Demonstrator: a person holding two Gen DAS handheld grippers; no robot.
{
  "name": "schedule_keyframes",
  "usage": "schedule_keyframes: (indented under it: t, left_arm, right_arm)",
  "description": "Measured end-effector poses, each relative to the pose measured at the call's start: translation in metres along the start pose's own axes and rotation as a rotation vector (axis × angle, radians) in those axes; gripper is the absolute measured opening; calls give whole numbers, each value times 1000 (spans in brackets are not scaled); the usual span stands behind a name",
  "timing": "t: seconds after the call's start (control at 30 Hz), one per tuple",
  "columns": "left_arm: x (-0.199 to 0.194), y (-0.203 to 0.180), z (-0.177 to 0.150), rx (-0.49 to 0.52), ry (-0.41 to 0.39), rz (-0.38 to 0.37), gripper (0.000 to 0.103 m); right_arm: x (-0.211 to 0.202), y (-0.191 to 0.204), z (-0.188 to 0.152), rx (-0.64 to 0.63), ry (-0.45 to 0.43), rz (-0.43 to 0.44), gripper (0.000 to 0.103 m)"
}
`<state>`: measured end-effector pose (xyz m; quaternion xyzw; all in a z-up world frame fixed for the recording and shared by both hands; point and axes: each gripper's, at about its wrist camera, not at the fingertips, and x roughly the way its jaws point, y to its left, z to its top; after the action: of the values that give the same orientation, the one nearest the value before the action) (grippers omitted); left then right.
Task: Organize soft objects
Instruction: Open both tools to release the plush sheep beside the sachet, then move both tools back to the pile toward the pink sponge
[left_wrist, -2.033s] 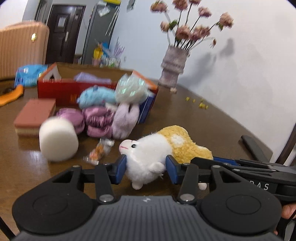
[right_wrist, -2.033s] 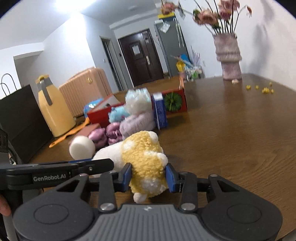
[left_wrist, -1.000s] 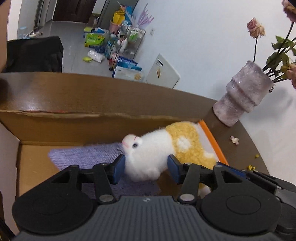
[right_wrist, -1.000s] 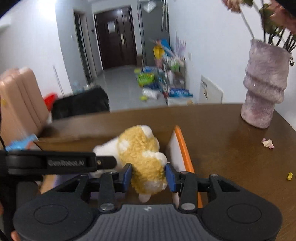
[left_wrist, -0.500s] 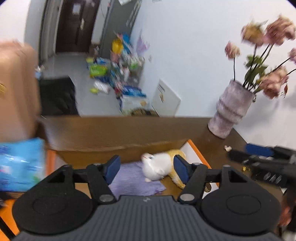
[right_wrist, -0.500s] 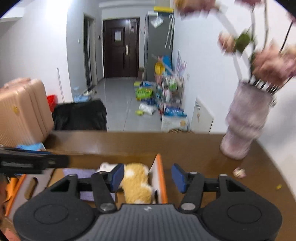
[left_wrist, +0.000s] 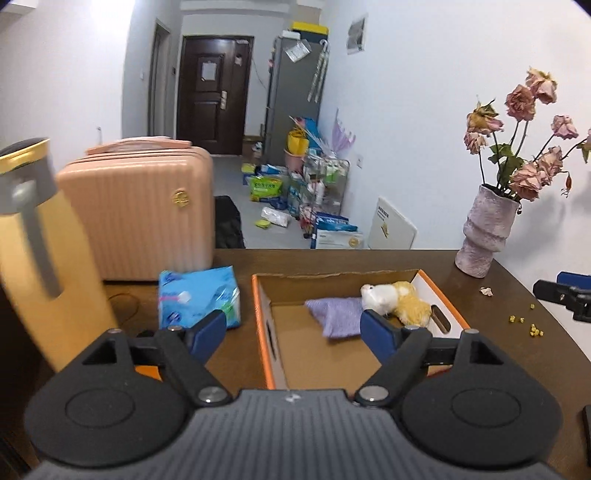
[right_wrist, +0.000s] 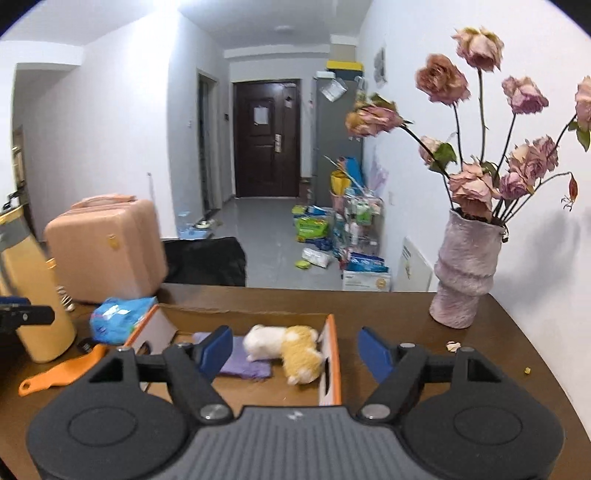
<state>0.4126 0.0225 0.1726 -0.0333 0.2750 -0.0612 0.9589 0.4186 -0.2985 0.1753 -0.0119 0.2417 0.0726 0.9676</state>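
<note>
My left claw (left_wrist: 291, 330) hangs tilted downward, its jaws just opened wide with nothing between them. My right claw (right_wrist: 295, 349) matches it, jaws likewise spread and empty, pitched slightly down.

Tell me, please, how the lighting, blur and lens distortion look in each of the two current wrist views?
Left wrist view: the yellow jug at the left edge is smeared by blur, while the plush toy in the box is sharp; a ceiling glare burns at the top. Right wrist view: evenly lit with a bright ceiling spot, the vase casts a soft wall shadow, and fisheye bends the table edge.
</note>
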Motion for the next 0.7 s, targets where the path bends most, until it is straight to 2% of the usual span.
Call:
schedule_keyframes:
  t: [0.2, 0.37, 0.43, 0.53, 0.63, 0.7]
  left_arm:
    - [-69, -6, -79, 48, -114, -1, 85]
    - [-121, -13, -159, 72, -189, -6, 92]
    - [-139, -14, -187, 73, -194, -10, 95]
    - [-165, -14, -227, 17, -178, 2, 95]
    - [-180, -12, -254, -34, -120, -5, 95]
    - [-186, -14, -264, -24, -101, 4, 95]
  right_arm:
    - [-58, 16, -69, -12, -96, 25, 75]
    - [-116, 30, -144, 22, -158, 50, 83]
    - [-137, 38, -173, 20, -161, 45, 83]
    - [-170, 54, -219, 28, -151, 36, 84]
    - [-192, 67, -257, 42, -120, 36, 87]
    - [-196, 73, -270, 47, -76, 30, 87]
